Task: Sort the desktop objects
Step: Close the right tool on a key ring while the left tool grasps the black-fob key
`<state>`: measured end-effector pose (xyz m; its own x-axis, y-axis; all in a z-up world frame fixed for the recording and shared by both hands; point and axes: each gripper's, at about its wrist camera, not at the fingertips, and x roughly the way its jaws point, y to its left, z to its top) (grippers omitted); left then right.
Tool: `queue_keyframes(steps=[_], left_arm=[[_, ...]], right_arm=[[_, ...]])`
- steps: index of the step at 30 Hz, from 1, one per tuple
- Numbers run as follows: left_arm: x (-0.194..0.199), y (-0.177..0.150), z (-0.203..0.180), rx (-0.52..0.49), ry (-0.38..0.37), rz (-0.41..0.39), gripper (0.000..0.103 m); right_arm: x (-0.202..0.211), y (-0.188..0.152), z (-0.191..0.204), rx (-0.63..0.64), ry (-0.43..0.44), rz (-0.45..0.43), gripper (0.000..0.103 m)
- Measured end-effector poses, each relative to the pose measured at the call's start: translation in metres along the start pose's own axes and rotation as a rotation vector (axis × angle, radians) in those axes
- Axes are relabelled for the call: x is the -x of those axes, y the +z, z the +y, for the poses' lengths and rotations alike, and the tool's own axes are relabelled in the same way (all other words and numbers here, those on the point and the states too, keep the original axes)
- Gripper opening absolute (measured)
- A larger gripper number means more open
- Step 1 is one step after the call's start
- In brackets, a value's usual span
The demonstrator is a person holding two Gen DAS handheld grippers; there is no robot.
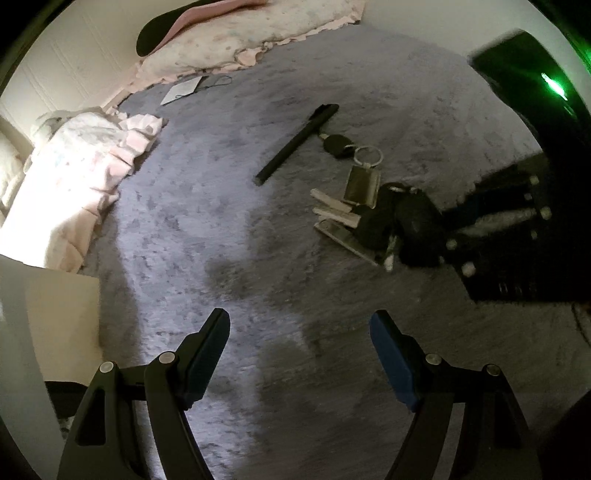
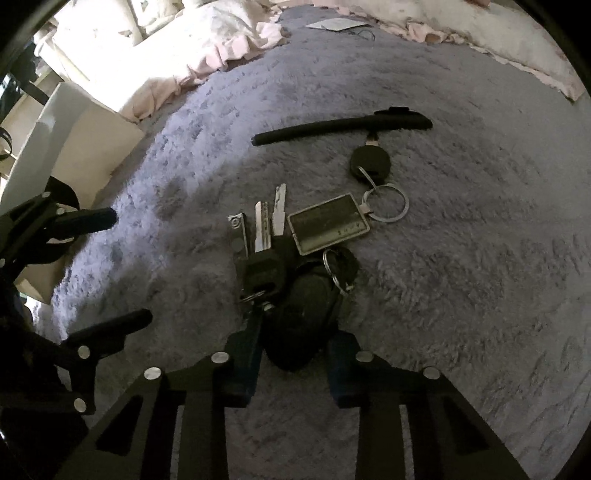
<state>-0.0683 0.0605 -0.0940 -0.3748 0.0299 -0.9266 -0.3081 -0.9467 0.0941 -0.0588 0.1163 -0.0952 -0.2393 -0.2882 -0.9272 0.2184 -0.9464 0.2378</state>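
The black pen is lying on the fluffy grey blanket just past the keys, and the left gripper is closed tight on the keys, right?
Not quite. The right gripper is the one with its jaws around the dark fob of the keys; the left gripper is open over bare blanket. The right wrist view shows it. The black pen does lie just past the keys.

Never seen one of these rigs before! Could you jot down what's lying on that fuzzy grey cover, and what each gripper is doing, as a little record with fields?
Surface: fuzzy grey blanket
Pen: black pen, lying flat
Keys: bunch of keys with a rectangular tag and a dark fob
Left gripper: fingers wide apart, nothing between them
Right gripper: fingers closed on the dark fob
Background: pale ruffled bedding, a paper tag
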Motion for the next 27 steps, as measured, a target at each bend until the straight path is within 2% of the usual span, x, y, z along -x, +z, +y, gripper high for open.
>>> queue_keyframes(steps=[4, 7, 9, 13, 20, 27], left_arm=[[-0.005, 0.002, -0.005, 0.004, -0.020, -0.009, 0.078], [-0.009, 0.005, -0.004, 0.026, -0.045, -0.008, 0.078], [-0.011, 0.006, -0.003, 0.052, -0.078, -0.011, 0.078], [-0.017, 0.009, -0.004, 0.081, -0.108, -0.013, 0.074], [-0.019, 0.023, -0.018, 0.086, -0.183, -0.029, 0.074], [-0.032, 0.044, -0.026, 0.099, -0.142, -0.026, 0.074]], right_arm=[[0.011, -0.017, 0.007, 0.001, -0.023, -0.032, 0.021], [0.024, -0.027, 0.010, -0.001, -0.040, -0.054, 0.012], [0.032, -0.033, 0.008, -0.005, -0.063, -0.071, 0.011], [0.043, -0.040, 0.003, -0.042, -0.040, -0.111, 0.010], [0.057, -0.051, -0.005, -0.057, -0.001, -0.169, 0.009], [0.066, -0.062, -0.013, -0.080, 0.028, -0.187, 0.009]])
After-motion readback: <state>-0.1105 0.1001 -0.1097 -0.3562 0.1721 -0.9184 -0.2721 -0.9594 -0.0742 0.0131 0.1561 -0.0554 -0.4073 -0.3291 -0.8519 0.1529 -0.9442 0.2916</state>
